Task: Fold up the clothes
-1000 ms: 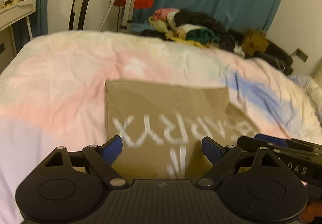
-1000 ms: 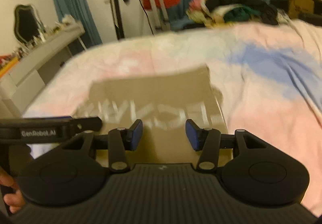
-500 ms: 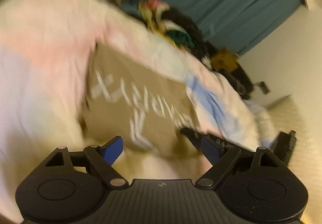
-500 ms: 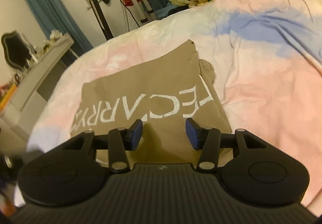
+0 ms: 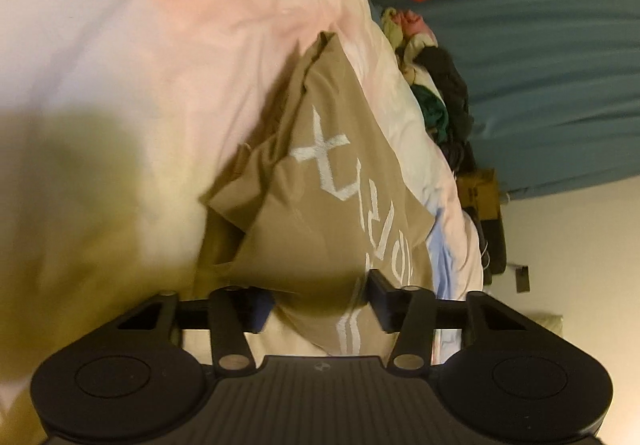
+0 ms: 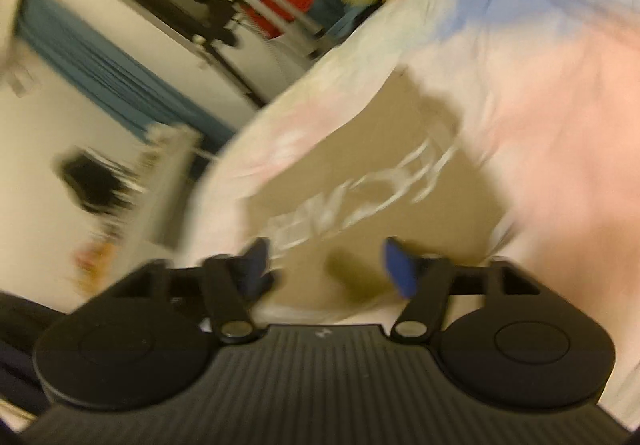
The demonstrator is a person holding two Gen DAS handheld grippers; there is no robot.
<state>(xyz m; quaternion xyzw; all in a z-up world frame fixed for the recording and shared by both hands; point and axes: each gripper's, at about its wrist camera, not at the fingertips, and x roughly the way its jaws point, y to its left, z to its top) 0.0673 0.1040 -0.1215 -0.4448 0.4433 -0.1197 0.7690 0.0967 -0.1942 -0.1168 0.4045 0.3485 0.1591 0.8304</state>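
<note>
Left wrist view: since a second ago the camera has rolled sideways and dropped close, so the folded tan cotton shirt with white lettering (image 5: 344, 181), earlier flat, now bunches on the pink-and-blue tie-dyed bed cover (image 5: 168, 45), its near edge lying between the spread fingers of the left gripper (image 5: 320, 305). Right wrist view: badly blurred and tilted; the right gripper (image 6: 325, 265), also spread, hovers over the shirt's near edge, suggesting a lift or refold.

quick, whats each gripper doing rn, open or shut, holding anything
Left gripper: open, jaws spread either side of the tan shirt, not clamped on it.
Right gripper: open, holding nothing; view is blurred, shirt lies ahead of it.
</note>
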